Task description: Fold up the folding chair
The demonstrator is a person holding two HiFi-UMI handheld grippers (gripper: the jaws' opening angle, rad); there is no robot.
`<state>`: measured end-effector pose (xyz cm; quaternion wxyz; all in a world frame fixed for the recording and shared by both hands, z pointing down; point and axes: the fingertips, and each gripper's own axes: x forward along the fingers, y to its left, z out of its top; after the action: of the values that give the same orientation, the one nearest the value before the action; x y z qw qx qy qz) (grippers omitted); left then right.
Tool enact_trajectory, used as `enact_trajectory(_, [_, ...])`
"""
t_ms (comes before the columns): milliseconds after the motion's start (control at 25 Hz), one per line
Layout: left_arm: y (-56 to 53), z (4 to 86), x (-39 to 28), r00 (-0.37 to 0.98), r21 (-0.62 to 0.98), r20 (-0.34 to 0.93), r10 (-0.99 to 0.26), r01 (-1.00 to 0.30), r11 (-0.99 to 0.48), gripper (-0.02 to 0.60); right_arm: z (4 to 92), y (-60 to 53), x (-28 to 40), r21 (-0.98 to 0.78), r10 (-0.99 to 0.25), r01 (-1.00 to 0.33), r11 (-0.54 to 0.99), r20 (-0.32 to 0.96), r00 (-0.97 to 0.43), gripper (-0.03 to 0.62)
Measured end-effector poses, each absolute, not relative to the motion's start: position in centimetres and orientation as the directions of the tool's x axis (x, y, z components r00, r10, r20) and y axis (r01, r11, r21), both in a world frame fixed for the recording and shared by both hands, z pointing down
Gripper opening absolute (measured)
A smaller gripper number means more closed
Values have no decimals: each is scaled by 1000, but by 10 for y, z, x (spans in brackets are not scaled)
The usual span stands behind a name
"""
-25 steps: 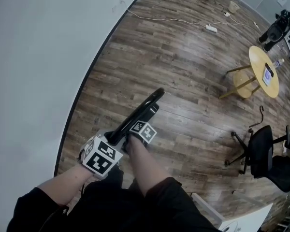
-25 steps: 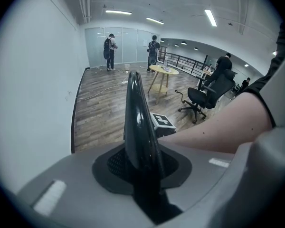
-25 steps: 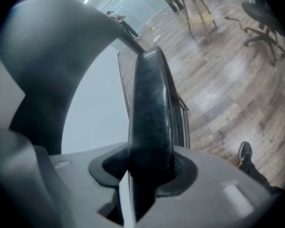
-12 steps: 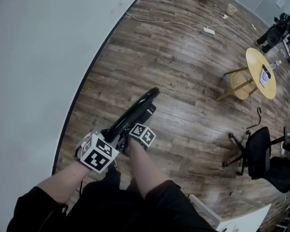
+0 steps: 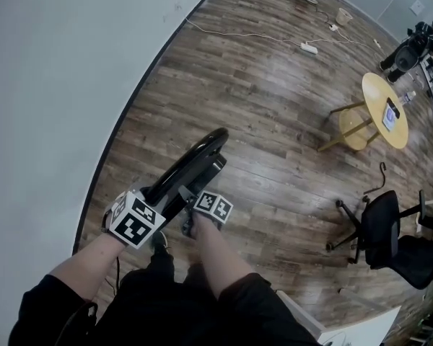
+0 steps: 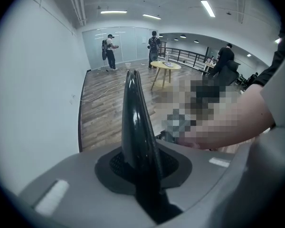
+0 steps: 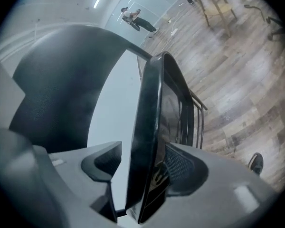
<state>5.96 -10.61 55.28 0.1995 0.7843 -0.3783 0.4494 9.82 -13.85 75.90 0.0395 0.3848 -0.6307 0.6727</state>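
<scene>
The black folding chair (image 5: 191, 166) stands flat and edge-on beside the white wall, directly in front of me. My left gripper (image 5: 153, 197) is shut on its upper edge; in the left gripper view the thin black panel (image 6: 133, 113) rises straight out from between the closed pads (image 6: 118, 164). My right gripper (image 5: 193, 202) sits close beside it on the same edge. Its jaws have just been opening. The chair's panel (image 7: 154, 108) still stands between them, with a gap of white wall showing at the left pad (image 7: 104, 163).
The white wall (image 5: 50, 85) runs along the left, close to the chair. Further off on the wood floor are a round yellow table (image 5: 386, 110), a black office chair (image 5: 379, 225), a power strip with cable (image 5: 308, 47) and people at the far end (image 5: 411, 45).
The right gripper's jaws have opened off the chair's edge. Both hands and the chair have shifted slightly left in the head view. The left gripper keeps its hold.
</scene>
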Motion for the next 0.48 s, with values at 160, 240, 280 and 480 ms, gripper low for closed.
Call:
enact_trajectory(160, [-108, 555, 60, 299, -39, 860, -413, -769, -638, 71, 751, -127, 122, -825, -417, -537, -177, 557, -718, 281])
enact_trajectory(240, [-110, 557, 61, 286, -59, 863, -417, -762, -645, 71, 740, -121, 140, -831, -409, -541, -131, 543, -734, 281])
enact_trajectory(280, [-111, 558, 61, 282, -66, 863, -419, -760, -647, 70, 731, -118, 149, -834, -403, -544, -94, 531, -745, 281])
enact_trajectory(480, [-113, 563, 63, 275, -72, 864, -421, -761, -645, 69, 675, -109, 190, -840, -391, -538, 71, 473, -789, 281])
